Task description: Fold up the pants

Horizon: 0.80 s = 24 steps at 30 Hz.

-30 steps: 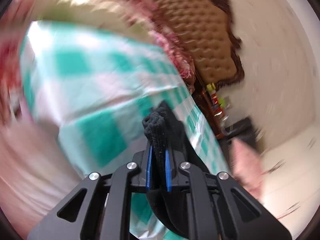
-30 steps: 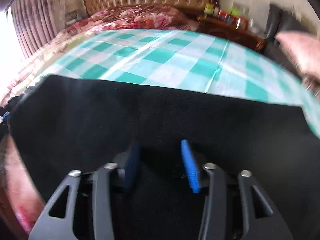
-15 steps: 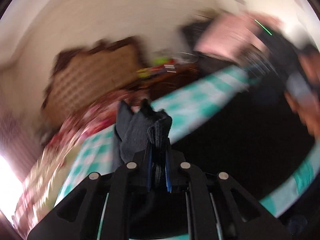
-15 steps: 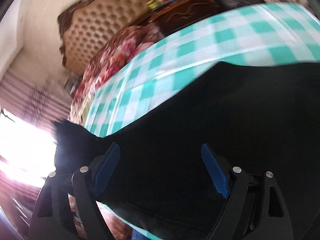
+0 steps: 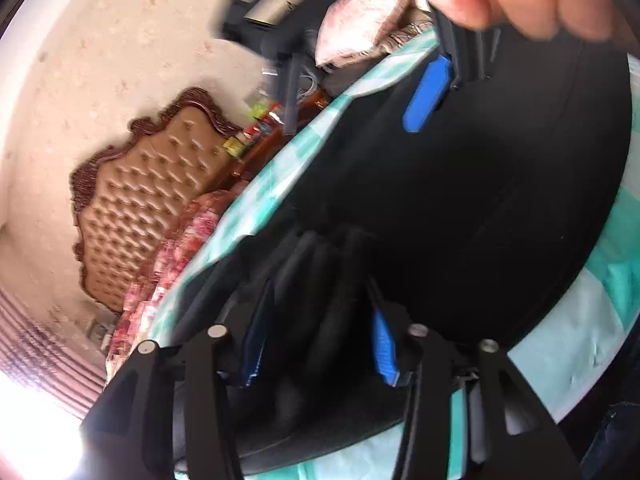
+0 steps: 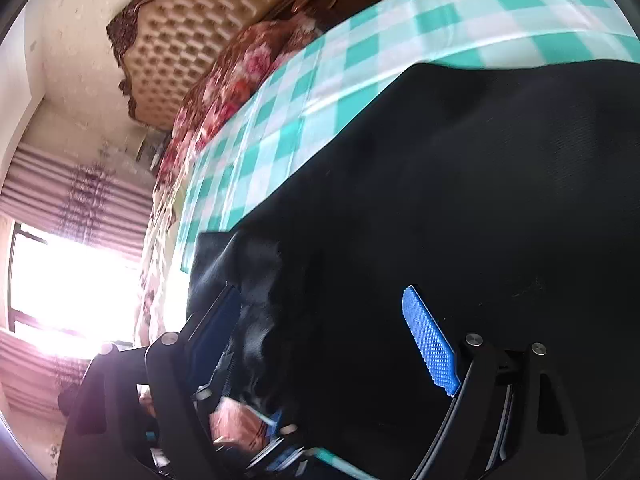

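The black pants point(image 5: 460, 208) lie spread on the teal-and-white checked bed sheet point(image 5: 580, 344). My left gripper point(image 5: 316, 340) stands with its blue pads apart, and bunched folds of the pants lie loosely between them. My right gripper point(image 6: 324, 332) is open wide over the pants point(image 6: 460, 220), with its blue pads well apart and nothing gripped. The right gripper also shows in the left wrist view point(image 5: 428, 92) at the top, held by a hand, just above the far edge of the pants.
A tufted tan headboard point(image 6: 196, 28) and a floral quilt point(image 6: 236, 80) are at the bed's head. A wooden nightstand with small items point(image 5: 260, 128) stands beside it. A pink pillow point(image 5: 360, 20) lies beyond the bed. A bright window with striped curtains point(image 6: 60, 280) is at left.
My left gripper, shut on a bunch of the pants before, has swung down onto the bed and opened. My right gripper has opened wider and tilted over the pants.
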Tool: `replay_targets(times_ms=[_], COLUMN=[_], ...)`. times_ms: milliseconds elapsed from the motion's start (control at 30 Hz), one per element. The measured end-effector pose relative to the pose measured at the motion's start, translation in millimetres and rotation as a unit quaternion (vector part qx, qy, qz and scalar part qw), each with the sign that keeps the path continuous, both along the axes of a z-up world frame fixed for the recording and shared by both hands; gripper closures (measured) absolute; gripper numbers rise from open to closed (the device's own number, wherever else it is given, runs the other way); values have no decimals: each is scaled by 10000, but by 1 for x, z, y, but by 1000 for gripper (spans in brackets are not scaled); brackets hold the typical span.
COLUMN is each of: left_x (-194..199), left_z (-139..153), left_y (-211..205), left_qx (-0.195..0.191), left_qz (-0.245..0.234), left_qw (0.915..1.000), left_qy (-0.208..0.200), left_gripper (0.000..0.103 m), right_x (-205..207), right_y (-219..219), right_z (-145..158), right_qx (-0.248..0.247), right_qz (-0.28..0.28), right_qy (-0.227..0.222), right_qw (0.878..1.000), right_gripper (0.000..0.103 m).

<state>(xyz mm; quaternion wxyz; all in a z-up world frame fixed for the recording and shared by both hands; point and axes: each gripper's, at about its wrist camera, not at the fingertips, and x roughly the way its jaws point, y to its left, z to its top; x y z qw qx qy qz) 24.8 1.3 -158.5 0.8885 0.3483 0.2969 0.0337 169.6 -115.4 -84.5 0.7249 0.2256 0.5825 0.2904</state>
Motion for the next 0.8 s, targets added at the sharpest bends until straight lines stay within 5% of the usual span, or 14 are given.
replay_targets(times_ms=[67,400,433,467,533,700,800], left_x=[0,-17,-21,-27,-31,-35,-26], left_z=[5,36,39,41,47,58,41], left_y=[3,14,14,12,9,-17,-33], left_qx=[-78,-655,-666,-659,-606,-503,-655], left_qz=[63,183,181,169,187,-242,-479], left_qw=[9998,9959,9955,9951,9944,9924,9941], left_qy=[-161,-595,-655,-712,-842,-1094,-720], left_gripper=[89,91,91,91,92,92,92], right_x=[-2,4,6,9,15,9,14], right_y=[7,79,88,96,111,83,54], right_z=[-1,-13,-14,-15,-14,25,3], right_qx=[-6,63,43,80,82,-43,-185], right_qz=[133,1043,1113,1197,1392,1313,1051], right_qy=[72,591,604,596,420,-639,-496], right_qw=[9999,9928,9919,9910,9893,9893,9931], right_gripper=[22,22,33,58,77,81,81])
